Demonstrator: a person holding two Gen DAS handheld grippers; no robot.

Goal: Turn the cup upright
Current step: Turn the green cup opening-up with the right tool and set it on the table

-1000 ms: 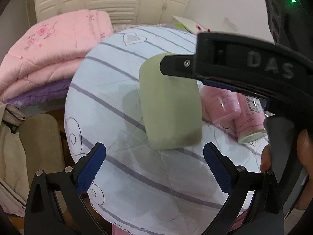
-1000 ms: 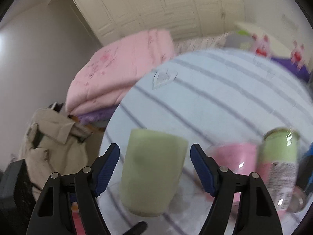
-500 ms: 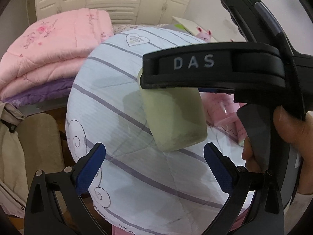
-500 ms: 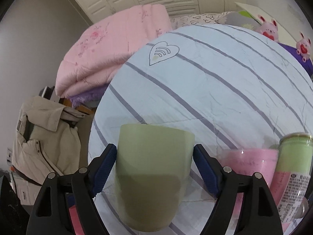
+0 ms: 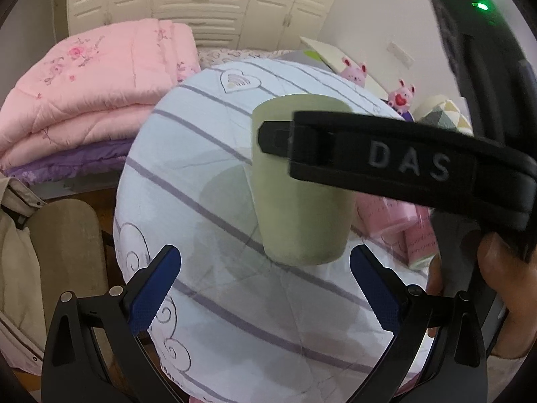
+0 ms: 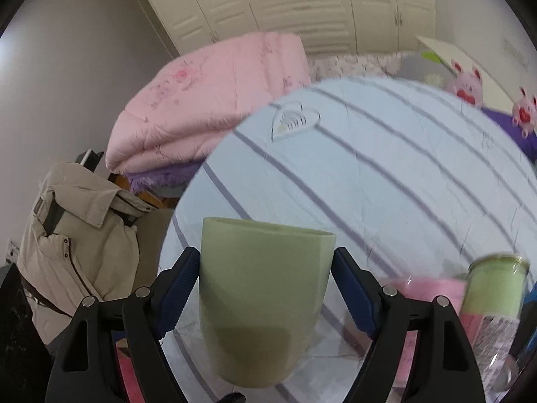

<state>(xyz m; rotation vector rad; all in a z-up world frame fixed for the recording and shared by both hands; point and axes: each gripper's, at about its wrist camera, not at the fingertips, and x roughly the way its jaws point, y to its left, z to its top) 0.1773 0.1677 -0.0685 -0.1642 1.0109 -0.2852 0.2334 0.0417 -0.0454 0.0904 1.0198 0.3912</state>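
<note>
A pale green cup (image 6: pixel 261 305) sits between the blue pads of my right gripper (image 6: pixel 265 288), which is shut on it, rim up and slightly tilted. In the left wrist view the same cup (image 5: pixel 298 215) hangs just above the striped bedcover (image 5: pixel 201 154), with the black right gripper body crossing in front of its upper part. My left gripper (image 5: pixel 265 288) is open and empty, below and in front of the cup, apart from it.
A pink cup (image 6: pixel 426 288) and a green-and-pink can (image 6: pixel 493 292) lie to the right of the green cup. Folded pink quilts (image 5: pixel 90 90) lie at the back left. A beige jacket (image 6: pixel 77 235) hangs on a chair at the left. Plush pigs (image 5: pixel 401 92) sit at the back right.
My right gripper has closed its pads on the green cup and lifted it off the bedcover, rim up. My left gripper has stayed open and nearly still.
</note>
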